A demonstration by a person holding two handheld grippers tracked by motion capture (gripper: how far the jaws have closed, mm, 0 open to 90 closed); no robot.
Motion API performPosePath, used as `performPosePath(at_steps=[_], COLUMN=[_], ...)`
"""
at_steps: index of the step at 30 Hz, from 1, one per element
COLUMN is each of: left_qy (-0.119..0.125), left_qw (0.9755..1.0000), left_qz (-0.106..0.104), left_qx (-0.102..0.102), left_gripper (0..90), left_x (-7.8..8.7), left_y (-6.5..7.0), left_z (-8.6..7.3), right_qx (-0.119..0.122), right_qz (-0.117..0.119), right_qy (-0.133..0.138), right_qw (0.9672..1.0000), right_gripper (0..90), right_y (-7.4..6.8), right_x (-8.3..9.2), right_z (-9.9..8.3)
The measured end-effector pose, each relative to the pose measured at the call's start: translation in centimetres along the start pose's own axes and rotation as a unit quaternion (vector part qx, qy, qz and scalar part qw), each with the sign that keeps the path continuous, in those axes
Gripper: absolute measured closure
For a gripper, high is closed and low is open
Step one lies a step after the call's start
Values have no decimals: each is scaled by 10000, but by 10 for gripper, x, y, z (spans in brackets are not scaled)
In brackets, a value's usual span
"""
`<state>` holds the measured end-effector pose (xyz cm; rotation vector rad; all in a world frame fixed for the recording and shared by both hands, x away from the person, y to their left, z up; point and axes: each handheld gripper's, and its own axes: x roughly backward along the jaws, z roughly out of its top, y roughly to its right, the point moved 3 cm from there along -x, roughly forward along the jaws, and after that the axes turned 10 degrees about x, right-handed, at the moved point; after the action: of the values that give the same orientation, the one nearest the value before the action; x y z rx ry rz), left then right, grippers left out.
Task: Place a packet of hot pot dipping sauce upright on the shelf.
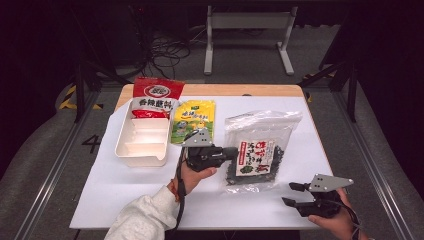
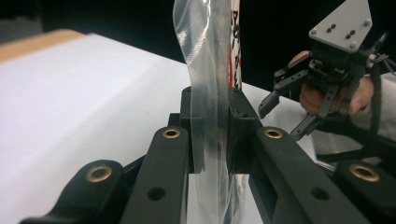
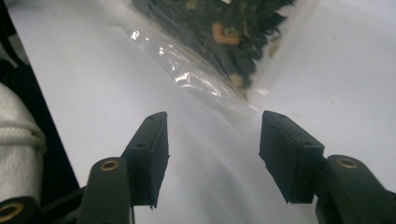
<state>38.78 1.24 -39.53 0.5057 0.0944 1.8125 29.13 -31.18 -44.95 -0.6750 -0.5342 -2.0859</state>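
A clear bag of dark dried seaweed with a red-and-white label lies right of the table's middle. My left gripper comes at it from the left and is shut on its left edge. In the left gripper view the clear film stands pinched between the jaws of the left gripper. My right gripper is open near the front right of the table, just short of the bag's near corner. In the right gripper view the bag lies ahead of the open right gripper, with nothing between the jaws.
A white divided box sits at the back left, with a red packet resting on its far end. A yellow-green packet lies beside the box. A white sheet covers the table; the floor drops away on all sides.
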Motion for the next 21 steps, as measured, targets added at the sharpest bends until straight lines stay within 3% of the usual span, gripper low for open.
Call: performPosePath(at_steps=[5,13,17,21], left_qy=[144,351,467,531], left_qw=[9993,9979,9970,9958], left_qz=[210,410,409,480], left_qx=[-270,-370,-456,-564], left_gripper=[808,808,808,808], left_x=[19,46,60,69], left_y=[3,3,5,6], left_z=[7,10,13,15], right_qx=[-204,-393,-325,-98], right_qz=[-275,-450,-507,-644], right_qy=[73,217,246,259], right_qw=[9994,9980,9979,9975], right_gripper=[363,309,275,246], right_y=[6,13,15,13], right_x=[1,-1,-4,-7], right_z=[-1,2,6,11])
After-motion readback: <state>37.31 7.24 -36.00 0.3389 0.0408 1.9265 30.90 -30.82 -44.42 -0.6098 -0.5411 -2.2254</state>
